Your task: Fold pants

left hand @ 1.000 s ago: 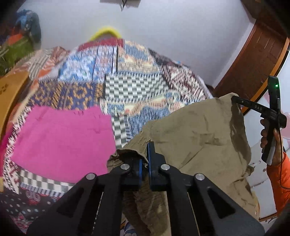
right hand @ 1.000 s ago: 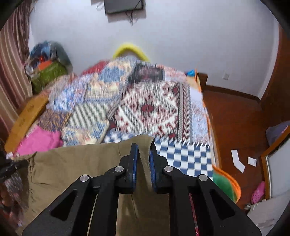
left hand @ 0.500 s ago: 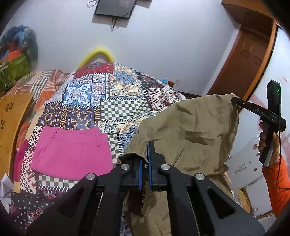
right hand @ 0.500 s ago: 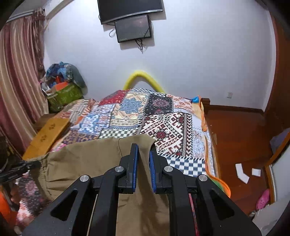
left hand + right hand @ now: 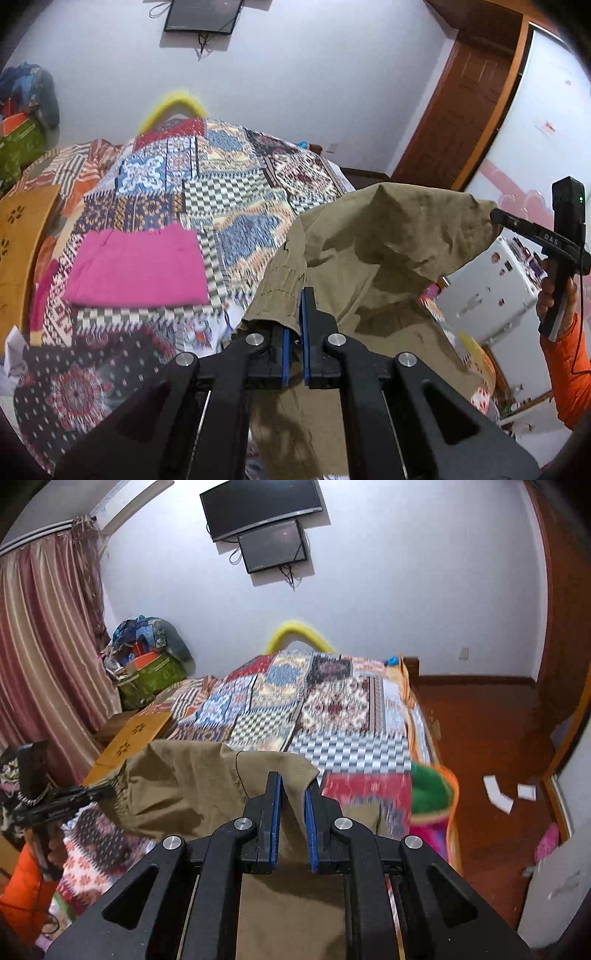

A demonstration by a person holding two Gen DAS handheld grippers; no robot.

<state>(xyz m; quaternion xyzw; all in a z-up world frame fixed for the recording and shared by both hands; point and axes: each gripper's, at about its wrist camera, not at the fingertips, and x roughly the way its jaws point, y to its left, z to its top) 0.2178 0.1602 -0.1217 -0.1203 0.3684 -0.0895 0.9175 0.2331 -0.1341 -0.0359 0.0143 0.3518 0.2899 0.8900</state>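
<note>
Khaki pants hang in the air above the near end of the bed, stretched by the waistband between both grippers. My left gripper is shut on one corner of the waistband. My right gripper is shut on the other corner, with khaki cloth pinched between its blue pads. In the left wrist view the right gripper shows at the far right, held by a hand in an orange sleeve. The left gripper appears at the left edge of the right wrist view. The legs hang down out of sight.
A folded pink garment lies on the patchwork bedspread at the left. A wooden board stands beside the bed, with bags piled behind it. White papers lie on the wooden floor right of the bed.
Both grippers have risen and pulled back from the bed with the pants held between them. More of the wall and the screens has come into view.
</note>
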